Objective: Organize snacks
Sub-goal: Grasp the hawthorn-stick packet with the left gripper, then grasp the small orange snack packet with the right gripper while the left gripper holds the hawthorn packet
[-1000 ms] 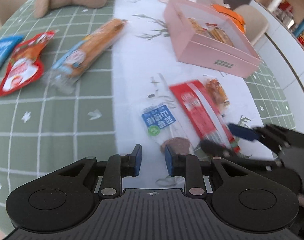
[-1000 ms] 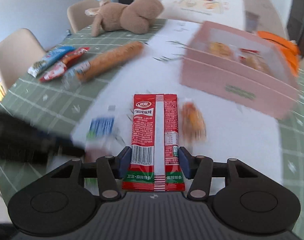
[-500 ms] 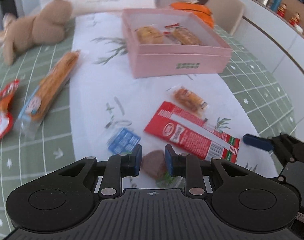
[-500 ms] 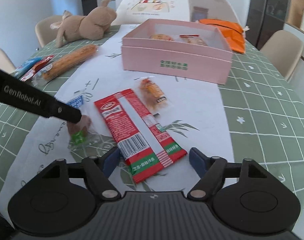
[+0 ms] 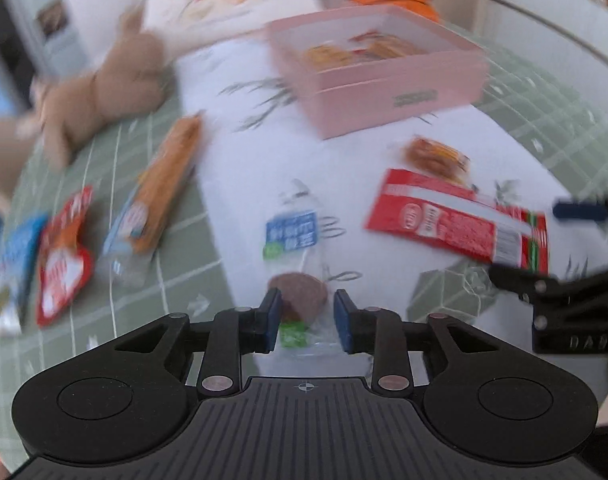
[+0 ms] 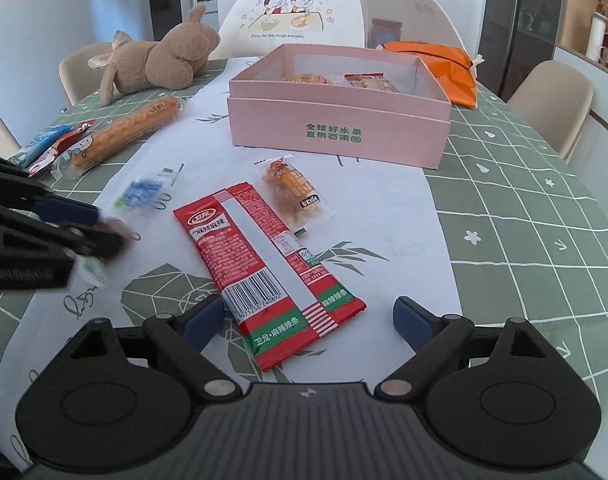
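Observation:
My left gripper (image 5: 307,316) is part open, its jaws around the near end of a clear packet with a blue label and a brown snack (image 5: 300,298); I cannot tell whether they touch it. It also shows at the left of the right wrist view (image 6: 104,236). My right gripper (image 6: 300,320) is wide open and empty, its jaws on either side of the near end of a long red spicy-strip packet (image 6: 264,268). A small orange snack packet (image 6: 292,188) lies beyond it. The open pink box (image 6: 340,128) holds a few snacks.
A long orange sausage-like packet (image 6: 128,132), a red packet (image 6: 64,144) and a blue packet (image 6: 36,146) lie at the left. A plush rabbit (image 6: 156,64), a food cover (image 6: 332,4) and an orange bag (image 6: 436,64) are at the back. Chairs ring the table.
My right gripper has opened wide and pulled back a little from the red packet. My left gripper has swung towards the box and opened a little around the blue-label packet.

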Demonstrator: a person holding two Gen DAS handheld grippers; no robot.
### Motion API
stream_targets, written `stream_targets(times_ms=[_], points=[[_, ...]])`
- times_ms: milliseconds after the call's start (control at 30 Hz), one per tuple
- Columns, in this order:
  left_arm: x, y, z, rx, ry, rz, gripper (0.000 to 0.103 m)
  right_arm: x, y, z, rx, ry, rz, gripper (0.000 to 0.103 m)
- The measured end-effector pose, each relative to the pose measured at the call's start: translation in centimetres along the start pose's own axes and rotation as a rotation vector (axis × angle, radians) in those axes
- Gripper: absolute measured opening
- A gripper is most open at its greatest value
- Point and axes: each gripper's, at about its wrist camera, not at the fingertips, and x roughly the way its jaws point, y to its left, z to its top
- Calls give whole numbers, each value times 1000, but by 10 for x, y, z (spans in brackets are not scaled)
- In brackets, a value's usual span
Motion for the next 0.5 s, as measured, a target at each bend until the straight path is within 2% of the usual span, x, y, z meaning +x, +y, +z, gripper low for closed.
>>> stream_targets(times_ms=[67,100,233,300,367,400,500], points=[[-2,16,3,-100,3,-72,32,0,1,-1,2,-7,-3,93],[-1,19,4,-120,4,-80,32,0,2,-2,4,-8,-4,94],[3,11,5,-75,12,-49,33,0,1,-1,2,-9,-4,94],[5,4,6,-37,15,-59,41,0,2,-1,3,-8,-3,94],[6,-2,7,-4,22,-86,59,-1,3,-2,3,-9,-3,94],[7,-2,8,-5,25,-101,61,-1,2,-2,3,-11,-4,94],[5,8,9,-75,15,-122,59,-1,2,-3,1,-16,-3,95]])
